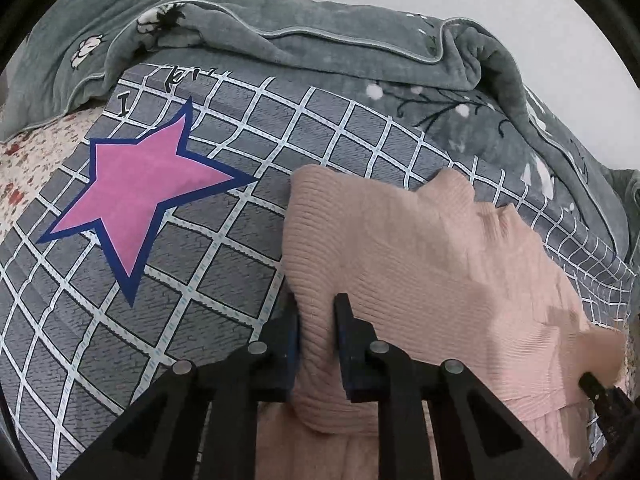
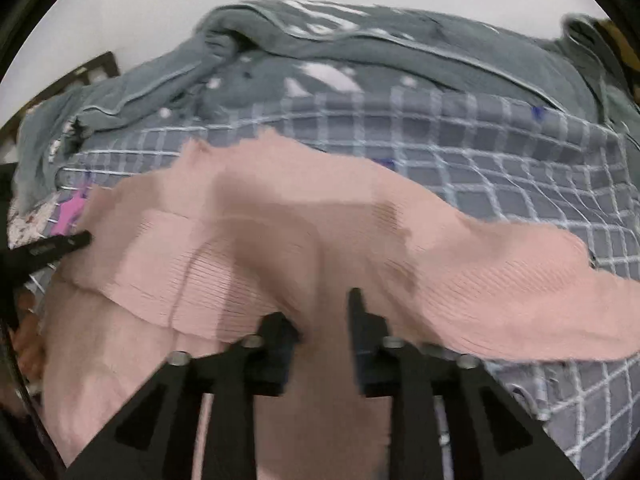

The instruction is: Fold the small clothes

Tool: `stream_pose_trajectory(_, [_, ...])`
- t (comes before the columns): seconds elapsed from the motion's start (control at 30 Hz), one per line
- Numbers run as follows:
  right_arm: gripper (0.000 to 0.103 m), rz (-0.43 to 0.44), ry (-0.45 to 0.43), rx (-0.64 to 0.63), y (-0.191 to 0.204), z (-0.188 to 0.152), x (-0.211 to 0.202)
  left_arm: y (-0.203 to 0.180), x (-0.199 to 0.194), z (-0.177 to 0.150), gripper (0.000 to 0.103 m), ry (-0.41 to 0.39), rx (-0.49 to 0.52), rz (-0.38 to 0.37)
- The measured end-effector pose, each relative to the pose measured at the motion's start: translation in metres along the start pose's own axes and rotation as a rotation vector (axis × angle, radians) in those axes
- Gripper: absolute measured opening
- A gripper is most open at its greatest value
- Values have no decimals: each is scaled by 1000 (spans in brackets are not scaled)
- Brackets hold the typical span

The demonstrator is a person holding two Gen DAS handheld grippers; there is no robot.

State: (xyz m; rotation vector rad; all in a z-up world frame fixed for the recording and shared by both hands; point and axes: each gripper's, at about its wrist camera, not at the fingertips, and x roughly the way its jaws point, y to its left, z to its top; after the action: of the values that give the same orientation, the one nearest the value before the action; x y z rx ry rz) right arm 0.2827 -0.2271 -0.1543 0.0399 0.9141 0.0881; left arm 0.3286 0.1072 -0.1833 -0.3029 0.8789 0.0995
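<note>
Pink ribbed knit garment (image 1: 420, 256) lies on the bed, spread over a grey bedsheet (image 1: 224, 264) printed with a white grid. In the left wrist view it fills the lower right, from the centre out toward four o'clock; in the right wrist view, which is blurred, it stretches across the middle from nine o'clock to three o'clock (image 2: 280, 240).

The left tongs (image 1: 316, 304) are drawn in on a bunched fold at the garment's left edge, the knit pinched between the two black fingers. The right tongs (image 2: 324, 312) stand narrowed with pink fabric gathered between their fingers; the left finger is sunk in the cloth and the blur keeps me from saying whether the pads press it. Each pair shows in the other's view: the right at the lower right edge of the left view, the left at nine o'clock in the right view.

At ten o'clock from the garment a pink star (image 1: 136, 184) with a navy border is printed on the sheet. Beyond, toward twelve o'clock, a rumpled grey-green quilt (image 1: 320, 52) with pale piping lies heaped along the bed.
</note>
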Motion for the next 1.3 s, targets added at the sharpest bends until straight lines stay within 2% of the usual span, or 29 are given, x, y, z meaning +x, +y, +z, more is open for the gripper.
stream_pose_trajectory(0.07, [27, -48, 15, -4, -13, -7, 2, 3, 2, 0, 25, 12, -23, -7])
stream_pose_trajectory(0.2, [27, -14, 6, 29, -27, -11, -6, 5, 4, 0, 29, 24, -43, -34])
stream_pose_trajectory(0.33, [27, -52, -3, 30, -36, -17, -16, -2, 3, 0, 28, -2, -9, 5])
stream_pose_trajectory(0.43, [36, -131, -50, 41, -62, -27, -38, -8, 4, -1, 30, -11, 24, 40])
stream_pose_trajectory(0.5, [47, -182, -79, 79, -88, -34, -53, -12, 5, -2, 46, -14, 41, 53])
stream_pose_trajectory(0.57, [54, -218, -100, 129, -117, -41, -67, -16, 5, -3, 54, -19, 63, 66])
stream_pose_trajectory(0.77, [58, -288, -102, 287, -198, -73, -92, -32, 7, -11, 63, -52, 140, 152])
stream_pose_trajectory(0.9, [59, -266, -94, 398, -243, -93, -93, -34, 8, -13, 69, -64, 157, 184])
stream_pose_trajectory(1.03, [59, -197, -116, 478, -269, -100, -89, -28, 8, -12, 71, -58, 127, 169])
stream_pose_trajectory(1.17, [66, -163, -131, 512, -286, -96, -84, -26, 9, -12, 73, -58, 113, 163])
stream_pose_trajectory(1.3, [66, -148, -108, 538, -299, -89, -73, -29, 9, -12, 74, -59, 121, 176])
